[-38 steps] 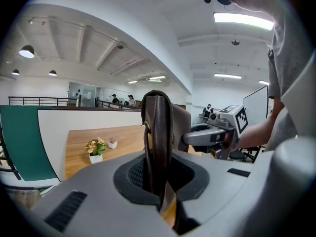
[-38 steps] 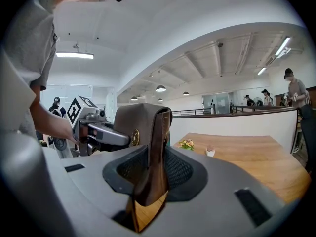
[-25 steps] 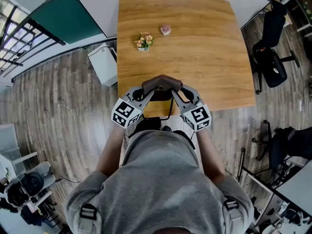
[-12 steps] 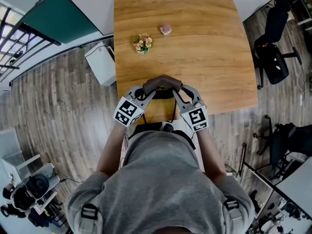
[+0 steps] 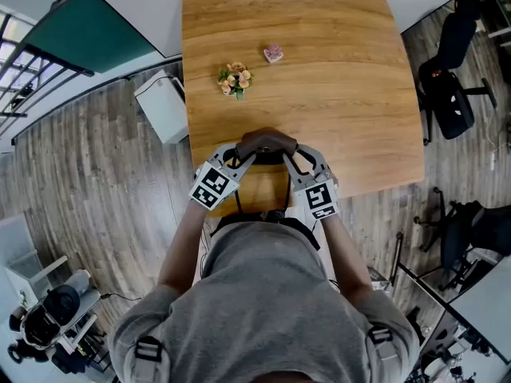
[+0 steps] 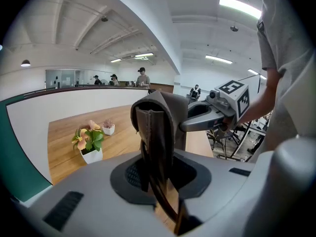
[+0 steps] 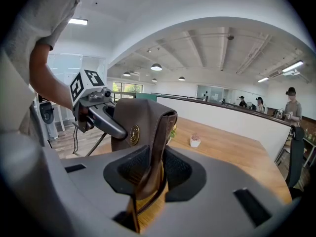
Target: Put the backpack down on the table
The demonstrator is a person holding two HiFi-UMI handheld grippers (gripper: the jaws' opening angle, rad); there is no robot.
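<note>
The backpack's brown leather top (image 5: 267, 143) sits over the near edge of the wooden table (image 5: 343, 94), and its dark body hangs below, mostly hidden by the person's torso. My left gripper (image 5: 244, 157) grips the top's left side. In the left gripper view the brown strap (image 6: 157, 132) runs between its jaws, which are opening. On the other side my right gripper (image 5: 289, 157) is shut on the brown flap (image 7: 144, 127) with the brass stud. Each gripper also shows in the other's view: the right gripper (image 6: 217, 116) and the left gripper (image 7: 104, 120).
A small pot of flowers (image 5: 235, 78) and a tiny pink pot (image 5: 273, 53) stand on the table's far left part. A white box (image 5: 164, 106) sits on the floor by the table's left edge. Black office chairs (image 5: 447, 86) stand at the right.
Both grippers have sunk a little with the backpack's top, nearer to the table's front edge. The flower pots have not moved.
</note>
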